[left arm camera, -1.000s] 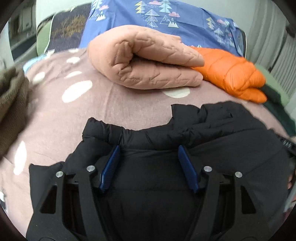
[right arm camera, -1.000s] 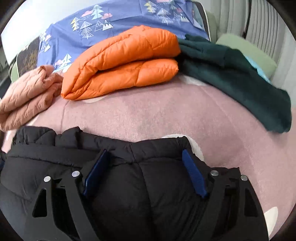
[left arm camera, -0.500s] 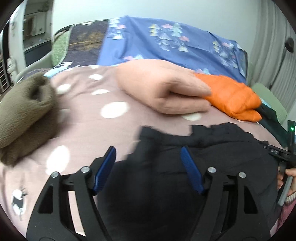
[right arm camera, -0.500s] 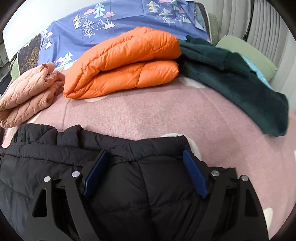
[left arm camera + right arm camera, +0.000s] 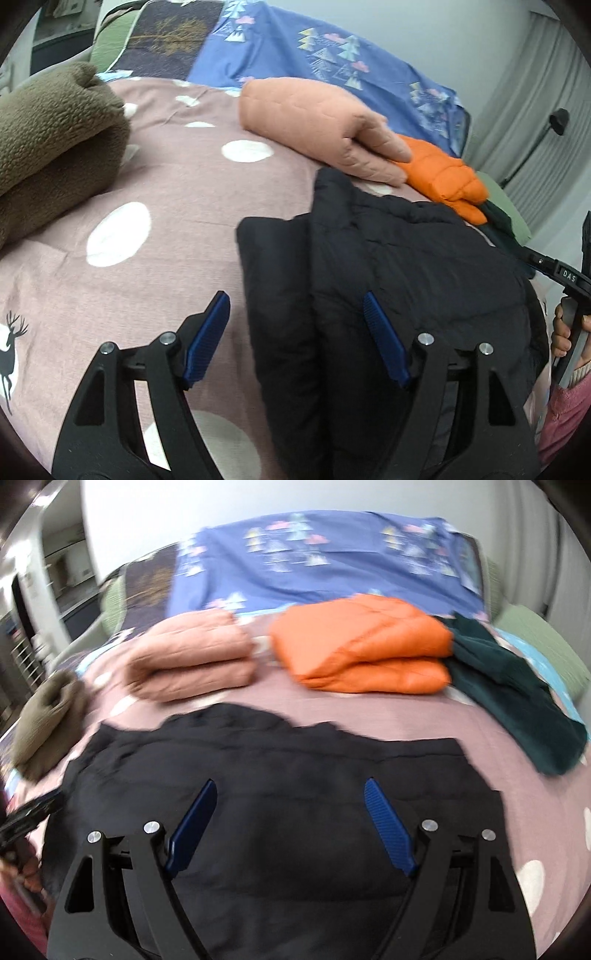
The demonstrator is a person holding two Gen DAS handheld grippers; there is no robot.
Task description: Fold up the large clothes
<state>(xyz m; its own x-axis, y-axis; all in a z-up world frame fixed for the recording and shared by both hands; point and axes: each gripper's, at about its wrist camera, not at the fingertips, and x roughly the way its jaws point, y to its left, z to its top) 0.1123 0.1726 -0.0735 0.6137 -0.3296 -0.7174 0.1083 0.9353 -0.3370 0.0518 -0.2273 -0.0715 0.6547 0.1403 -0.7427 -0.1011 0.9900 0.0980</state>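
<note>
On the spotted pink bedspread [image 5: 177,184] lies the black puffer jacket [image 5: 406,266], partly folded, with one flap doubled over along its left side. Both grippers hang above it with nothing between the pads: the left gripper [image 5: 295,332] has just been opening its jaws and now stands released, one blue pad over bare bedspread and the other over the jacket's edge; the right gripper [image 5: 288,819] is spread wide above the middle of the jacket, gripping nothing.

The step in hand looks like setting up the next fold. To do it well, each gripper should probably come down on an outer edge, catch all the padded layers at once, and both should carry the edge across together so the slippery fabric does not slide or bunch. The folded flap ought to be left flat underneath.

The left wrist view shows the brown fleece [image 5: 48,140] large and close at the left, a deer print on the bedspread, and the person's hand [image 5: 565,332] around the other gripper's handle at the right edge. The right wrist view, somewhat blurred, shows the whole row behind: the peach quilted jacket [image 5: 192,657], the orange puffer jacket [image 5: 369,646] and the dark green garment [image 5: 517,694], which the left view crowds into a corner.
</note>
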